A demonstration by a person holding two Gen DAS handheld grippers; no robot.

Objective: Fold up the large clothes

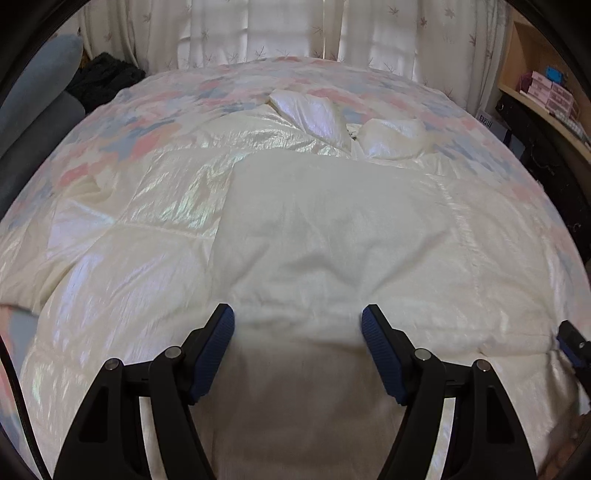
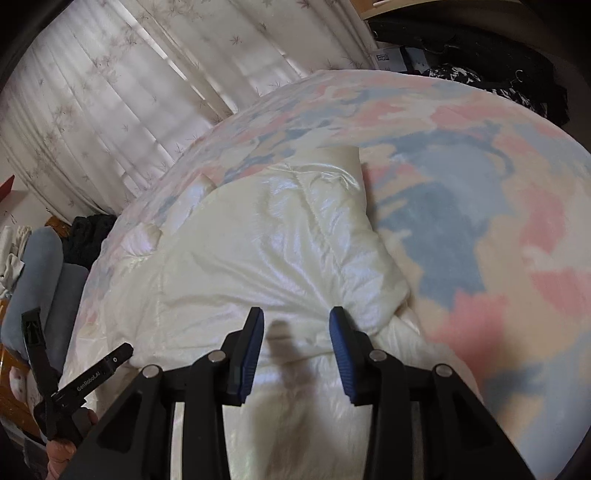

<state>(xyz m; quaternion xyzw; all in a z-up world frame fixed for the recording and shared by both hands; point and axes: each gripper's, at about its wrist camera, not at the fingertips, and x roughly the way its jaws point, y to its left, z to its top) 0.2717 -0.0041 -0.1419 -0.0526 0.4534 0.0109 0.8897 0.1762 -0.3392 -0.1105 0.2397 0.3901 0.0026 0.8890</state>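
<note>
A large cream puffy jacket (image 1: 325,221) with a shiny shell lies spread on the bed; a matte panel of it lies folded over the middle. Two puffy ends (image 1: 314,110) stick out at its far side. My left gripper (image 1: 297,321) hovers over the near part of the matte panel, jaws wide open and empty. My right gripper (image 2: 296,321) stands over the jacket's (image 2: 258,251) right edge, jaws partly apart with nothing pinched between them. One of its fingers (image 1: 569,338) shows at the right edge of the left wrist view. A hand holds the left gripper (image 2: 79,332) at the lower left.
The bed cover (image 2: 480,184) is pastel pink, blue and cream. White curtains (image 1: 295,29) hang behind the bed. Grey pillows (image 1: 44,92) and dark clothes (image 1: 103,77) lie at the left. A wooden shelf (image 1: 517,88) with pink boxes stands at the right.
</note>
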